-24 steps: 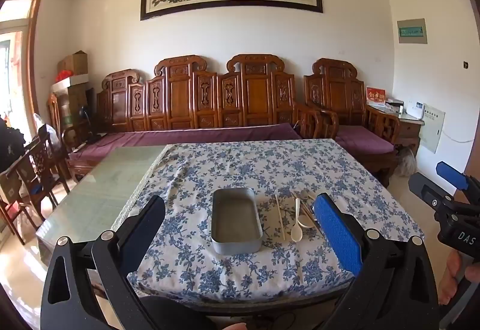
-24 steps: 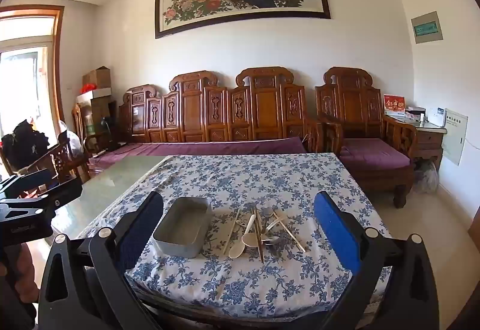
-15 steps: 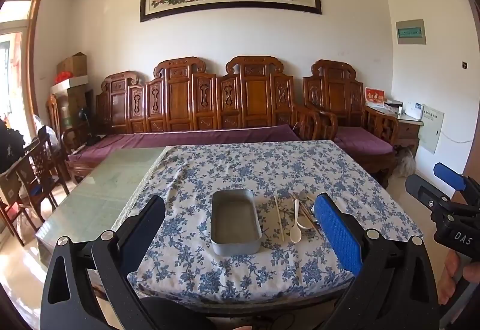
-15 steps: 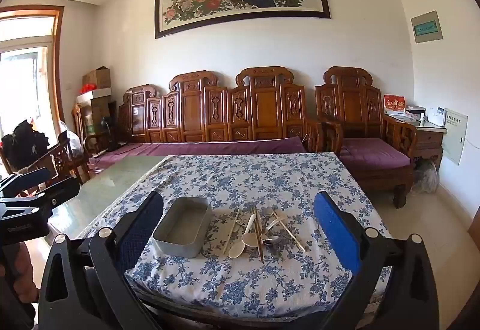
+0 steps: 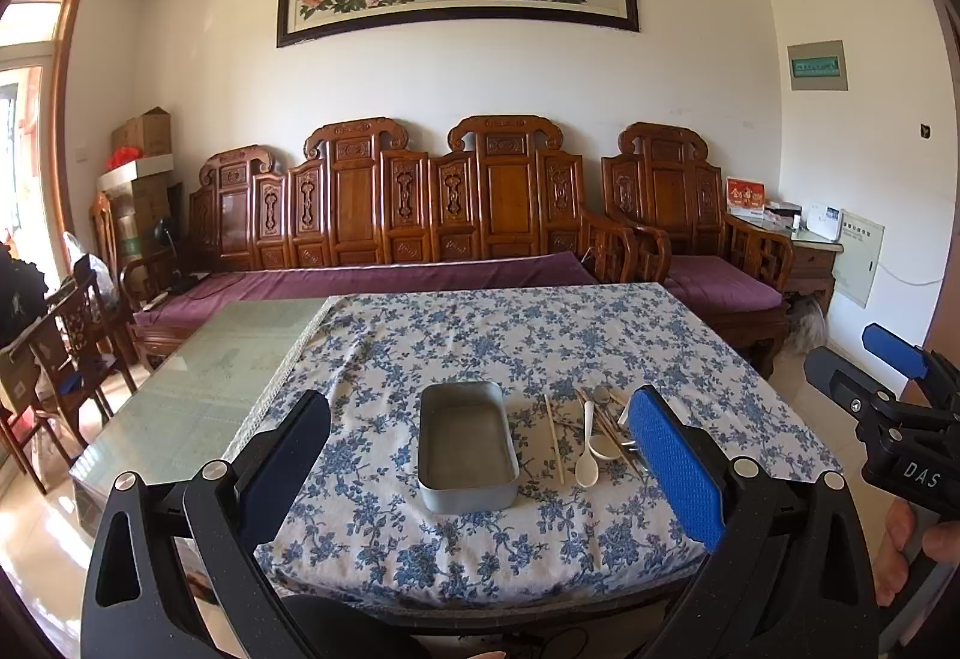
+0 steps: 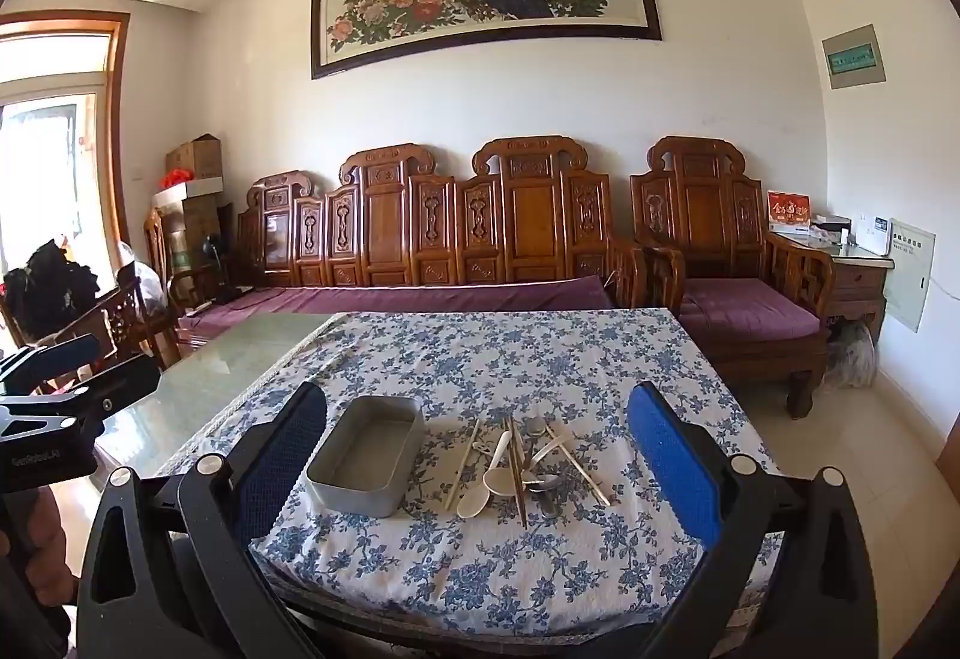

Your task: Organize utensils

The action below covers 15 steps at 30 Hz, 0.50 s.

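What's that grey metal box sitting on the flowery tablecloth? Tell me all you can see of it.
The grey metal tray is a shallow rectangular tin with rounded corners, low upright walls and no lid; it looks like dull aluminium. It is empty, its flat bottom bare. It rests flat on the blue floral tablecloth, near the table's front edge, its long side running away from the cameras. The loose pile of spoons and chopsticks lies beside it on its right, apart from it. Nothing touches it but the cloth, and no fingers are near it.

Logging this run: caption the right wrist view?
Open right gripper facing empty metal tray beside jumbled utensils on floral tablecloth.
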Each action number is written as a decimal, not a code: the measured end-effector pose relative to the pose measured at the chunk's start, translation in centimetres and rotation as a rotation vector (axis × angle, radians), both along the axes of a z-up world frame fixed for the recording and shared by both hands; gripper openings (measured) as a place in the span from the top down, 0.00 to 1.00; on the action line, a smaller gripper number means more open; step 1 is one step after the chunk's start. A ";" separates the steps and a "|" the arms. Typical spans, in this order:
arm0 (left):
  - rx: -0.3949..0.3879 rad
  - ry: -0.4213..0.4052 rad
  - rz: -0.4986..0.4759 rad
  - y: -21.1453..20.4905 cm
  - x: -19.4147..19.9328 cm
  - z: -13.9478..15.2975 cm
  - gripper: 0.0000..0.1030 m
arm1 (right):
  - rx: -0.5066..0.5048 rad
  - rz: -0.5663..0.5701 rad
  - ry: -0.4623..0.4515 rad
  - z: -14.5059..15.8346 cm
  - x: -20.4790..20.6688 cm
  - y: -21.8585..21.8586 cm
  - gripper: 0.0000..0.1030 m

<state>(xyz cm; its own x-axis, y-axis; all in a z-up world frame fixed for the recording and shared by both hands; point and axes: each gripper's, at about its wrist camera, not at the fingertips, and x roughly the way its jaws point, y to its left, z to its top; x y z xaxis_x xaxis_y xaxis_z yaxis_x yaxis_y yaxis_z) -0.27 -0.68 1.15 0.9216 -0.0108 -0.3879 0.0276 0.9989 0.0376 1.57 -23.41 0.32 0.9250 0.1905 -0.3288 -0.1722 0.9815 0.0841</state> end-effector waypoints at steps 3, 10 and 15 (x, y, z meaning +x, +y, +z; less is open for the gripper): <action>0.000 -0.001 0.000 0.0 0.0 0.1 0.06 | 0.000 0.001 0.000 0.0 0.0 0.0 0.02; -0.003 -0.003 0.000 0.2 0.0 0.1 0.06 | 0.000 0.001 -0.002 0.0 -0.1 0.0 0.02; -0.001 -0.003 0.000 0.1 0.0 0.3 0.06 | 0.000 0.002 -0.003 0.5 0.0 0.2 0.02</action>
